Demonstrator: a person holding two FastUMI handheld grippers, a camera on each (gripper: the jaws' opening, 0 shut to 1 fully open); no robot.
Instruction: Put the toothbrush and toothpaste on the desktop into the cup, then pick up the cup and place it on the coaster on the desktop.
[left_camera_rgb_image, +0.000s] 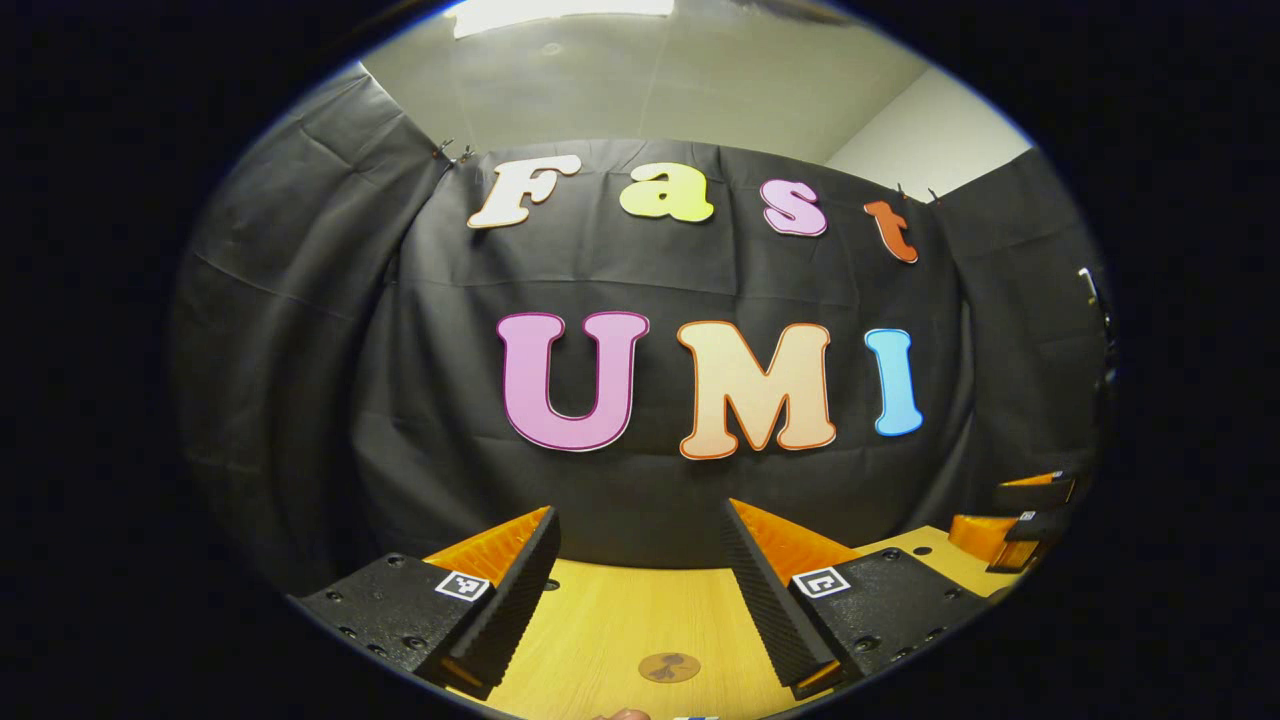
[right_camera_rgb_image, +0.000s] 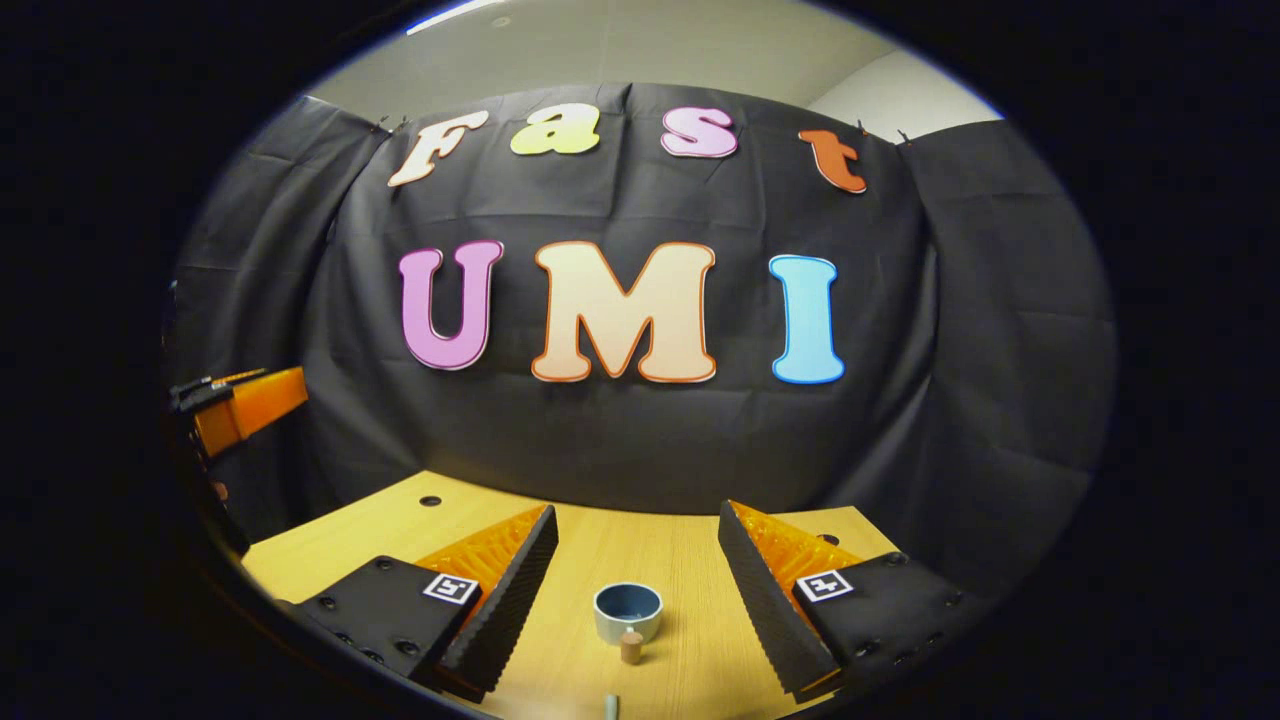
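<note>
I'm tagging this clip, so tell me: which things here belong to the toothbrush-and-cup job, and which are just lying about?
Part of the job:
- cup, upright on the desk
- coaster, round and flat
- left gripper and right gripper, jaws apart

Just lying about:
- small cork-like stub in front of the cup
- wooden desk

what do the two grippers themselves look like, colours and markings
Both look alike. The left gripper has two black ribbed jaws with orange backing, set on black plates studded with screws, each plate carrying a small square black-and-white tag. The right gripper has the same black ribbed jaws, orange backs, screwed black plates and square tags. Each gripper also appears at the edge of the other gripper's view as orange and black parts.
</note>
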